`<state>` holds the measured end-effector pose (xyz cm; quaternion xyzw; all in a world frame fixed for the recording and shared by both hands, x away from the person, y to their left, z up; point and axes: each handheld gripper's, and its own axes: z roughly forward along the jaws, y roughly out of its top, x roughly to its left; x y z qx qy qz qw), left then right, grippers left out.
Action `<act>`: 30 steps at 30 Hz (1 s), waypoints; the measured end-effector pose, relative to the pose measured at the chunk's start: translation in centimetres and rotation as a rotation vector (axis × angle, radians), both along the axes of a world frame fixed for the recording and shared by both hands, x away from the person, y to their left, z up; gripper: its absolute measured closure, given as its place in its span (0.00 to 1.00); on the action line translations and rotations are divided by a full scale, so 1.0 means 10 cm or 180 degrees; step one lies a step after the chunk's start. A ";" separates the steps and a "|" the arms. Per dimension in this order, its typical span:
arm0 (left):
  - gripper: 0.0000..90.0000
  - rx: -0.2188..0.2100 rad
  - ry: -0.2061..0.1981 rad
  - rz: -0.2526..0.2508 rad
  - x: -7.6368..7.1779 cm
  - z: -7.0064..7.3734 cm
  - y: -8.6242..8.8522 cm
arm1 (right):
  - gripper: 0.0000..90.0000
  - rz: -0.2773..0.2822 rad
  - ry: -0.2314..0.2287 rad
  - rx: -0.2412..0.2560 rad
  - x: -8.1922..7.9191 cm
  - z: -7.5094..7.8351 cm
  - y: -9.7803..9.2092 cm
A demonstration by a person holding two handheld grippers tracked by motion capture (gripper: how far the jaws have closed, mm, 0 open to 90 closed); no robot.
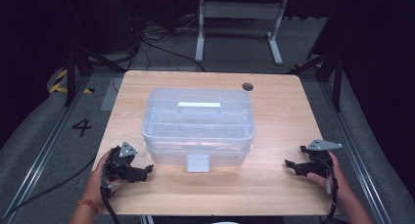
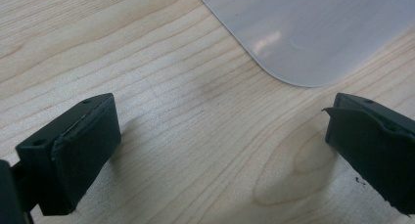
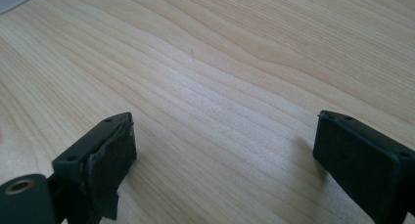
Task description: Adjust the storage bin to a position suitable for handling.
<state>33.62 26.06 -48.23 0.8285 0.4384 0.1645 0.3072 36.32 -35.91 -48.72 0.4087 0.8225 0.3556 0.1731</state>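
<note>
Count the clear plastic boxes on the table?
1. The clear plastic box sits mid-table, lid on, latch facing the person, between the left gripper and right gripper.

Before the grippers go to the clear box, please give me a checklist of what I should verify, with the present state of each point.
1. Left gripper open, jaws apart: ok.
2. Right gripper open, jaws apart: ok.
3. Both grippers hold nothing: ok.
4. Box lid sits closed on the base: ok.
5. Front latch fastened: cannot tell.
6. Table bare between grippers and box: ok.
</note>
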 end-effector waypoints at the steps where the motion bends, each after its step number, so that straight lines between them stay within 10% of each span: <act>1: 0.00 -0.0013 0.0004 -0.0027 0.01 0.00 0.00 | 0.10 0.0033 0.0014 -0.0023 0.00 0.01 -0.02; 16: 0.00 -0.0017 0.0017 -0.0022 -0.07 0.00 0.11 | 0.27 0.0060 -0.0006 0.0038 0.07 0.07 0.02; 30: 0.00 -0.0024 0.0023 -0.0100 -0.07 0.00 0.15 | 0.34 0.0271 -0.0396 0.0138 0.04 0.41 0.28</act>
